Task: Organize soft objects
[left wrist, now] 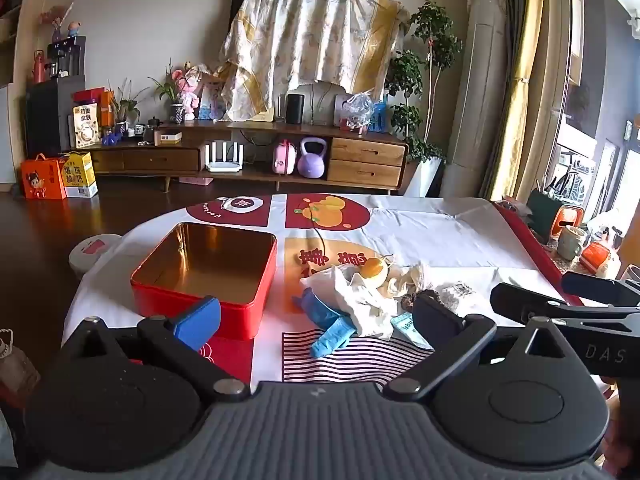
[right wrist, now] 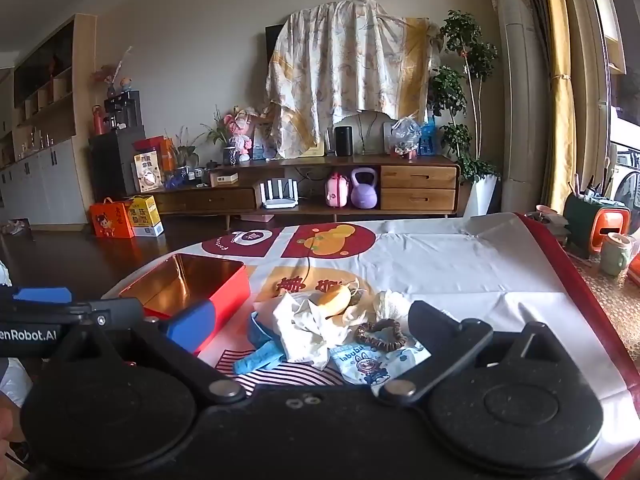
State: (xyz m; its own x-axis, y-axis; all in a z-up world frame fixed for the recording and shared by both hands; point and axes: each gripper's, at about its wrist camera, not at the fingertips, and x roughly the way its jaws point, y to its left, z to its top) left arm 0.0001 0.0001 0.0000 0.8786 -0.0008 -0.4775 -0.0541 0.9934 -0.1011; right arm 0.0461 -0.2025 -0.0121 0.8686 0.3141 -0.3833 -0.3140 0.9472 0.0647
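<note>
**Soft objects piled beside the open tin**

Soft objects [right wrist: 316, 332] lie heaped on the printed tablecloth [right wrist: 460, 272], just right of your open red tin [left wrist: 208, 276]: white cloth, a blue glove [left wrist: 332, 332], a yellow-orange squishy [right wrist: 334, 300], a bead bracelet [right wrist: 380, 332] and a labubu packet [right wrist: 372, 364]. Your left gripper [left wrist: 316, 320] and right gripper [right wrist: 304, 328] both hover with jaws spread wide, holding nothing, in front of the heap.

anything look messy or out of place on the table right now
Yes: the soft things lie in a loose heap beside the empty red tin, none in it. A crumpled white cloth sprawls over a blue glove, with a yellow squishy toy, a bead bracelet and a labubu packet jumbled around it.
</note>
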